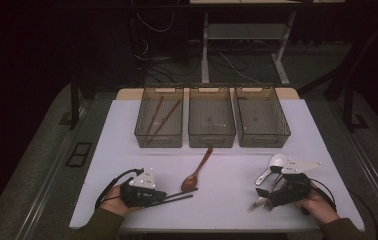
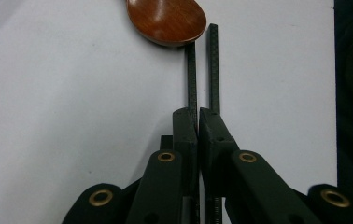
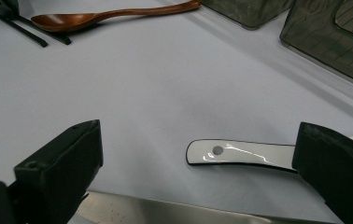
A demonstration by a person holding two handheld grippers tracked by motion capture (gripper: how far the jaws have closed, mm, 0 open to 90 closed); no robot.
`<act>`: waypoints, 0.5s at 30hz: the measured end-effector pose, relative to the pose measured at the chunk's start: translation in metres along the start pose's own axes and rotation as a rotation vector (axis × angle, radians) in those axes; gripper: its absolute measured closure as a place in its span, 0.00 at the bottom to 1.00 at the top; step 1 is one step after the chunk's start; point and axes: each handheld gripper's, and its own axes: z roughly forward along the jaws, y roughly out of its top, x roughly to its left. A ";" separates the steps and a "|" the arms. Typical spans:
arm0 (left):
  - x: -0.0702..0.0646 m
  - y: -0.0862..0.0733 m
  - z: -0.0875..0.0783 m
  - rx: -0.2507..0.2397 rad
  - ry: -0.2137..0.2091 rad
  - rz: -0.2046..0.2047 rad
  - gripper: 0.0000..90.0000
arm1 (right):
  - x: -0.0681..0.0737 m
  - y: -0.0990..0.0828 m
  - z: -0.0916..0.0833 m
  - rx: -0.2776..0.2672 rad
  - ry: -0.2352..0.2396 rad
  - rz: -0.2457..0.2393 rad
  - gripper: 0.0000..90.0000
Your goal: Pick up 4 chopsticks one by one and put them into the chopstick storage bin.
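Three smoked bins stand in a row at twelve o'clock on the white table [image 1: 127, 130]. Going left to right: the left bin [image 1: 159, 117] already holds wooden chopsticks [image 1: 162, 116], and the middle bin [image 1: 211, 117] and the right bin [image 1: 261, 117] look bare.

At seven o'clock the left gripper [image 2: 198, 116] lies low over the table, its jaws clenched on a pair of black chopsticks [image 2: 213, 70]. In the left gripper view both sticks run forward out of the pinch, one tip reaching just beside the bowl of the wooden spoon [image 2: 167, 21], which lies at the table's centre with its handle aimed at the bins.

At five o'clock the right gripper [image 3: 198, 163] sits with its jaws spread wide, grasping nothing. The white spoon [image 3: 240, 154] lies between them untouched, and a metal fork [image 1: 262, 202] rests close by.

By my reading, the step in hand is lifting the black chopsticks and carrying them toward the left bin, where their like already lies. To do it well, keep the squeeze firm so neither thin stick slides out, raise the pair straight up before swinging toward eleven o'clock so the tips do not nudge the wooden spoon, and lower them lengthwise along the bin rather than across its rim.
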 end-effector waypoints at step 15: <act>-0.004 0.010 -0.001 -0.030 -0.035 0.016 0.95 | 0.000 0.000 0.000 0.002 0.000 0.000 0.02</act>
